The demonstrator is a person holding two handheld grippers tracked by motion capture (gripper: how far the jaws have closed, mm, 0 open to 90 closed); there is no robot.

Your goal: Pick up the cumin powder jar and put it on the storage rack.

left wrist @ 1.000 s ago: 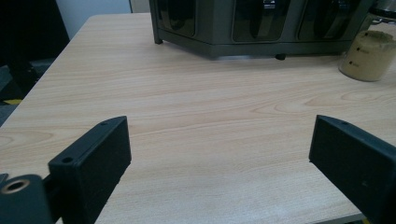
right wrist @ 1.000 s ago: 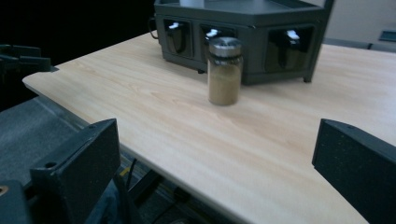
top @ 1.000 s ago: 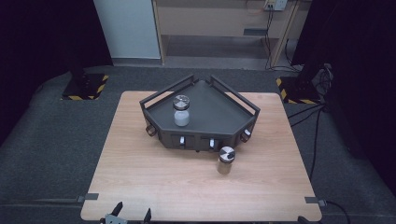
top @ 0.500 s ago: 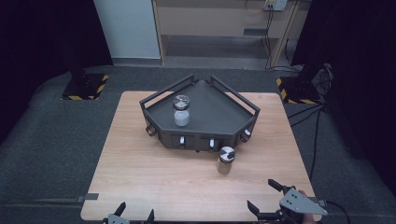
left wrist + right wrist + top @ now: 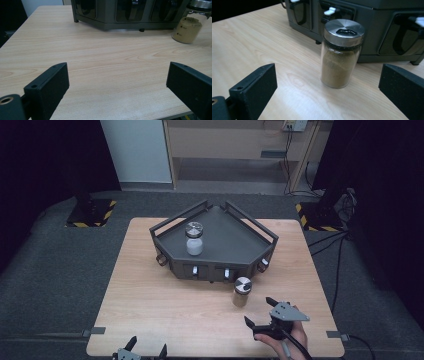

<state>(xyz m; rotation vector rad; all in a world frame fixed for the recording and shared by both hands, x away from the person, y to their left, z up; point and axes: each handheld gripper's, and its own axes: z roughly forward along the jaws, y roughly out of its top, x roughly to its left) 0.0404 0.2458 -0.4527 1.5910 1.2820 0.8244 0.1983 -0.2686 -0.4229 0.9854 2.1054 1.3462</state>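
Both jaw pairs were spread wide, gripping nothing: we had the right gripper low near the brown spice jar, left gripper at the table near edge. That jar stood upright on the table just before the dark rack; a white-filled jar sat on the rack.

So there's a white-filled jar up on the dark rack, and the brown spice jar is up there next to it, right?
Not quite. The white-filled jar does stand on the dark rack, but the brown spice jar stands on the wooden table in front of the rack, as the high view shows.
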